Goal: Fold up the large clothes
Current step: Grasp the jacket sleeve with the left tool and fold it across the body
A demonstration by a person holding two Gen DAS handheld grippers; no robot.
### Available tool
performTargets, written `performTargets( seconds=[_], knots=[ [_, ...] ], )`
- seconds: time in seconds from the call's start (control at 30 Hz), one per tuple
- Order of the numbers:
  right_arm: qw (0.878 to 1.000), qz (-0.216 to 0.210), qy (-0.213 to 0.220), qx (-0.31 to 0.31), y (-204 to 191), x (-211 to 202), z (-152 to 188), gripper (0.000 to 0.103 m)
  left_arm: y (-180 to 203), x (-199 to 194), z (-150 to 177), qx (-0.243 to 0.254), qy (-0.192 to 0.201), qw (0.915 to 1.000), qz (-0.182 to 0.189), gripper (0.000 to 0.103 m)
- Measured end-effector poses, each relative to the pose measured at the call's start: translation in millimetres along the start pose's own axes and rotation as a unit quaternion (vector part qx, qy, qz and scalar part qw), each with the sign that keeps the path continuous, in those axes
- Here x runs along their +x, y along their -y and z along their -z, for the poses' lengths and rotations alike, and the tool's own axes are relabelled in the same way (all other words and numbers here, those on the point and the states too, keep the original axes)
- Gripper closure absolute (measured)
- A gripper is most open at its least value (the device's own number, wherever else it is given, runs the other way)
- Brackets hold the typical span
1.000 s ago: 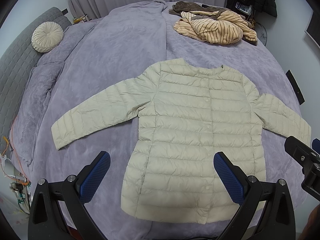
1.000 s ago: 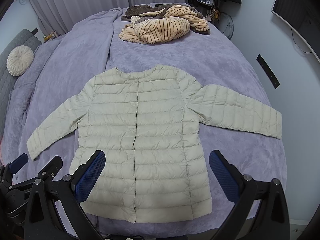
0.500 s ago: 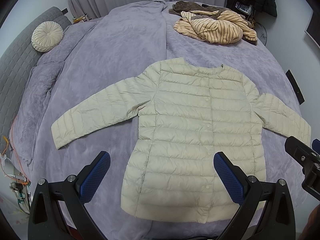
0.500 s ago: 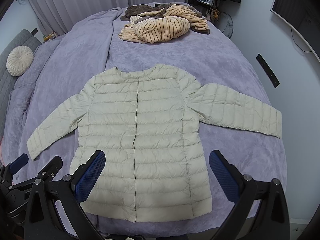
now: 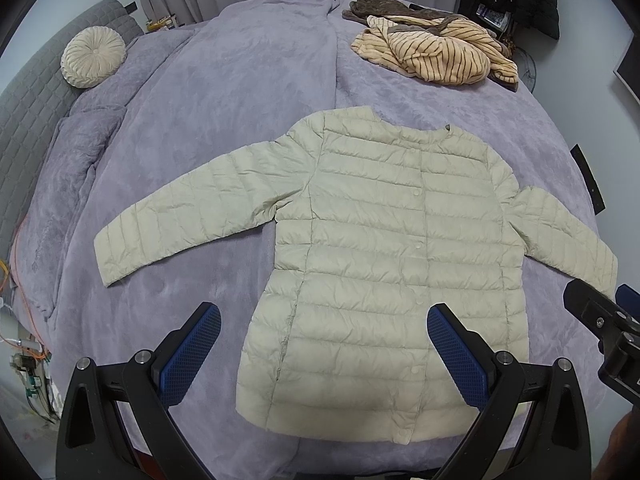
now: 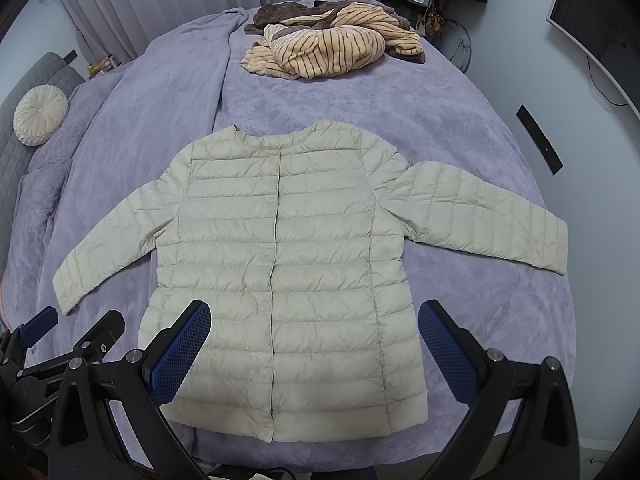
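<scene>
A pale beige quilted puffer jacket (image 5: 384,248) lies flat and buttoned, front up, on the purple bed cover (image 5: 224,92), both sleeves spread out to the sides. It also shows in the right wrist view (image 6: 288,260). My left gripper (image 5: 320,340) is open and empty, held above the jacket's lower left hem. My right gripper (image 6: 312,340) is open and empty above the jacket's hem. Neither touches the jacket. The right gripper's body shows at the right edge of the left wrist view (image 5: 608,328).
A heap of striped tan and brown clothes (image 5: 432,56) lies at the bed's far end. A round cream cushion (image 5: 93,62) rests by the grey headboard (image 5: 28,104) at left. The bed's near edge runs just below the hem. Cables (image 5: 24,364) hang at lower left.
</scene>
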State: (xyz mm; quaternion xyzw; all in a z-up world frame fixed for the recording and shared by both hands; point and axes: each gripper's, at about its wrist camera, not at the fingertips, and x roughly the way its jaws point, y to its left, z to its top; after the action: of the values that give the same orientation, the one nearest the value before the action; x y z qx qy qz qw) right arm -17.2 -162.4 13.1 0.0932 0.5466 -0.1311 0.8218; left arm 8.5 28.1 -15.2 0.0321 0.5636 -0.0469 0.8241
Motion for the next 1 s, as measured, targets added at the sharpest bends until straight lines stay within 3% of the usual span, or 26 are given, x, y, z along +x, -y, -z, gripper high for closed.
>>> performTargets(
  seconds=[0.2,0.5,0.73,0.9,1.0],
  knots=[
    [1.0,-0.01,-0.005,-0.011,-11,13,-1,0.0,-54,26,-2,-0.092,-0.015,0.9934,0.067,0.0],
    [0.994,-0.058,-0.07,-0.061,-61,69,7,0.0,-160,97,4,-0.2,0.003,0.9764,0.082,0.0],
    [0.986,-0.072,-0.107,-0.109,-120,129,22,0.0,-247,174,11,-0.3,0.019,0.9464,0.118,0.0],
    [0.984,-0.068,-0.096,-0.13,-155,170,20,0.0,-286,224,0,-0.342,0.034,0.9299,0.132,0.0],
    [0.986,-0.063,-0.083,-0.131,-172,193,8,0.0,-300,246,-10,-0.369,0.046,0.9149,0.158,0.0]
  ],
)
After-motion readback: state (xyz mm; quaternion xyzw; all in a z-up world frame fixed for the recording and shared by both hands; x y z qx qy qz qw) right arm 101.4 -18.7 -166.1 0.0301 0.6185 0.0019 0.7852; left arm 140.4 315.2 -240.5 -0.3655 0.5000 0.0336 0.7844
